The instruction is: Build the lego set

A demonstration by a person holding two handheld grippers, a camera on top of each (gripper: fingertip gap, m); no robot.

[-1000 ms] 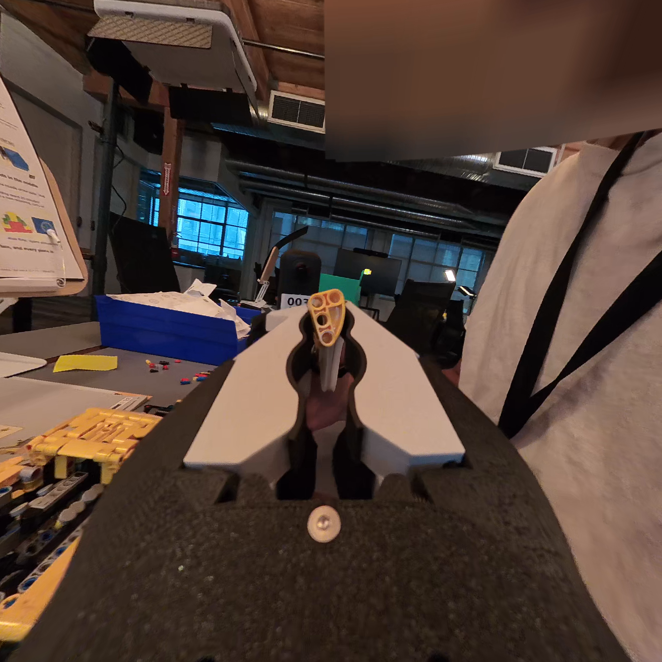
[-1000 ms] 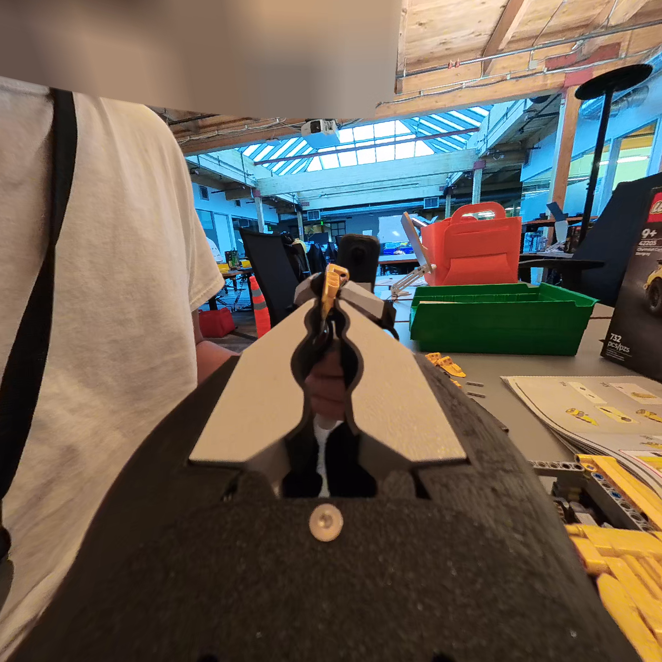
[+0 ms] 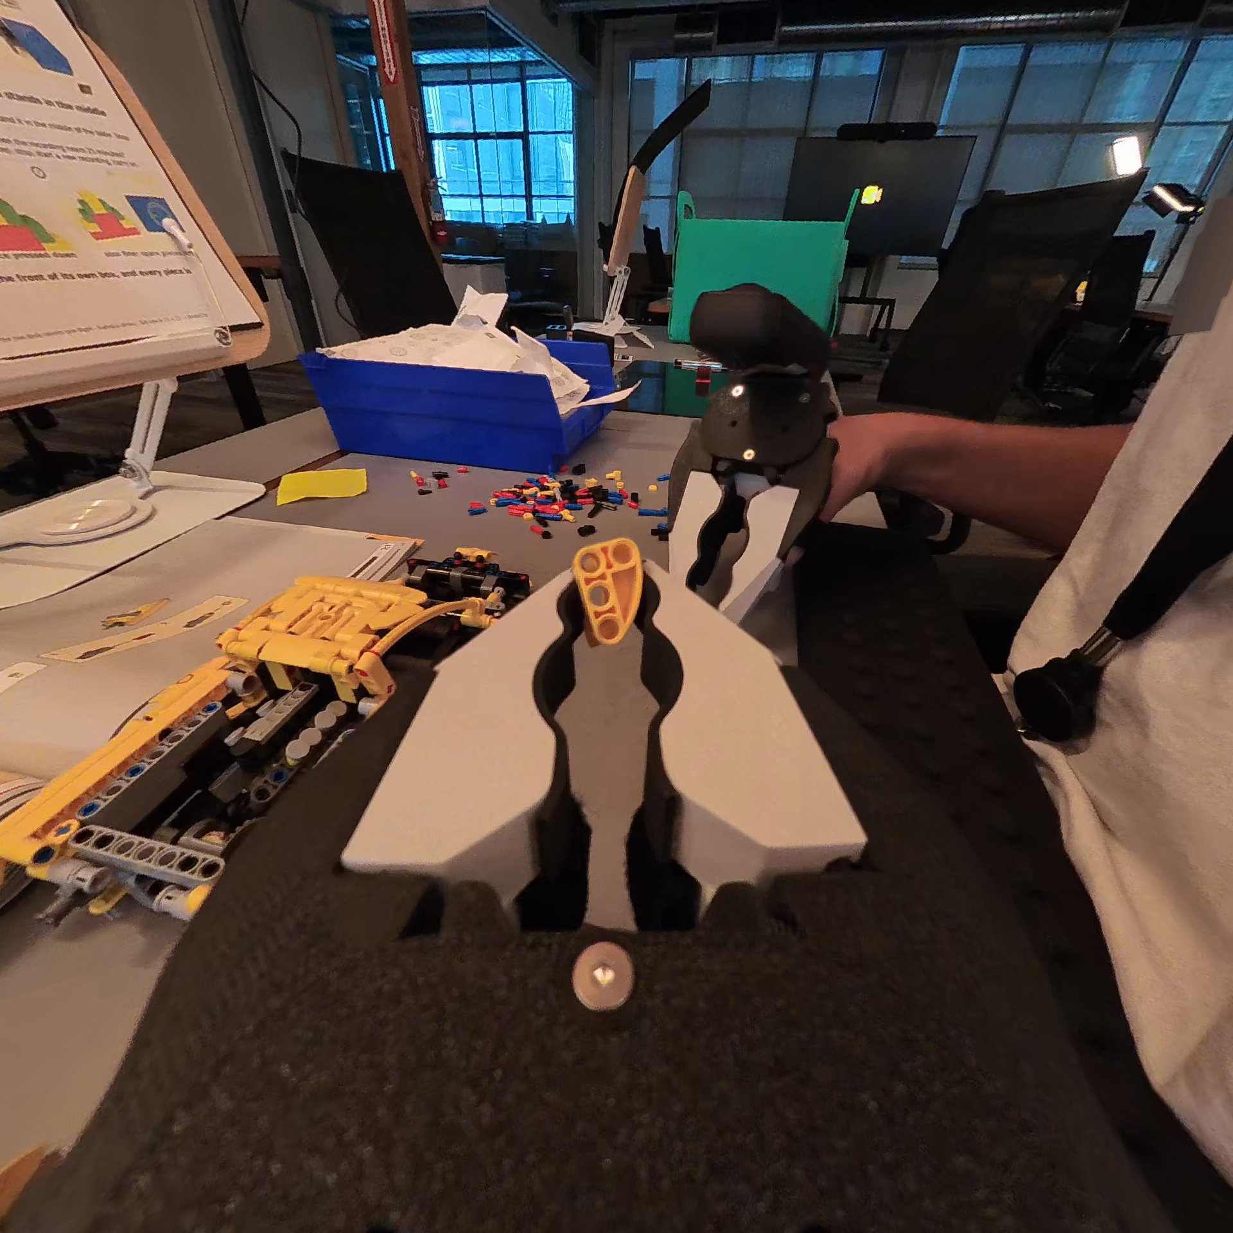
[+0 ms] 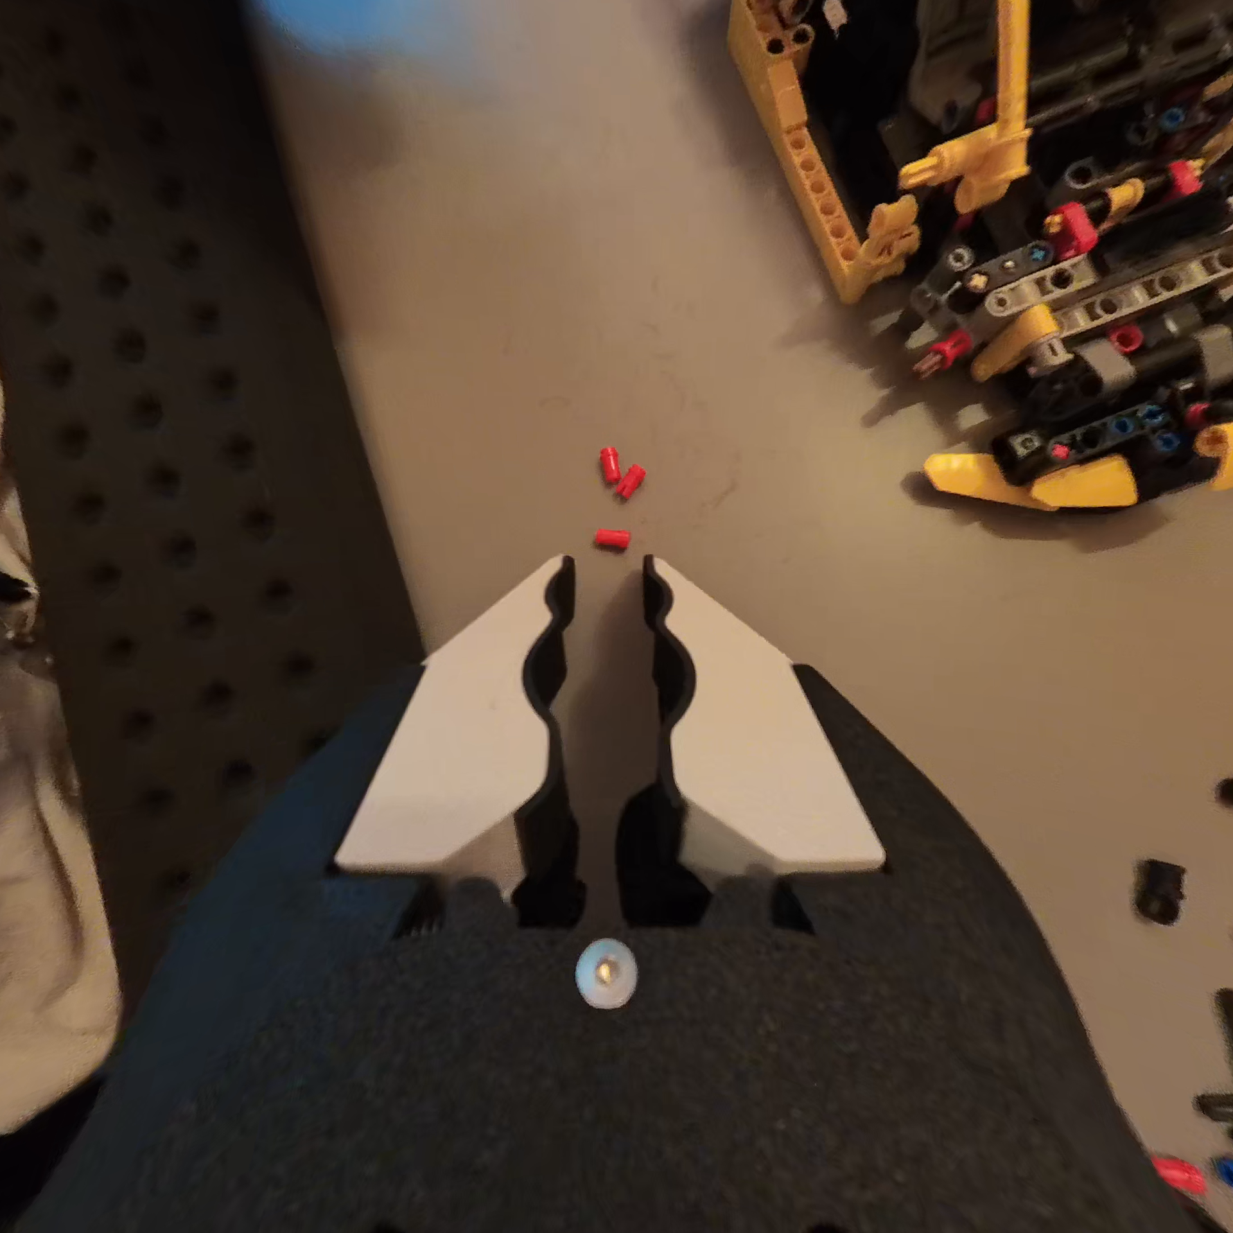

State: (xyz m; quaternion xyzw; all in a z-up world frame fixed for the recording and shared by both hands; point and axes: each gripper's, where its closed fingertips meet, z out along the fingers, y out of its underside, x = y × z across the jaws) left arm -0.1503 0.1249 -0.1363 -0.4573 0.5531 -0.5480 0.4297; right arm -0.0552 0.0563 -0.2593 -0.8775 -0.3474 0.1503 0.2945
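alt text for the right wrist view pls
The open right gripper points down at three small red pins on a grey table. A partly built yellow and black lego model sits at upper right.

Left gripper clamps yellow holed lego piece at fingertips. Left of it, part-built yellow-black lego model on bench. Beyond, scattered small pieces, blue bin. Right gripper just right, tips parted, pointing down.
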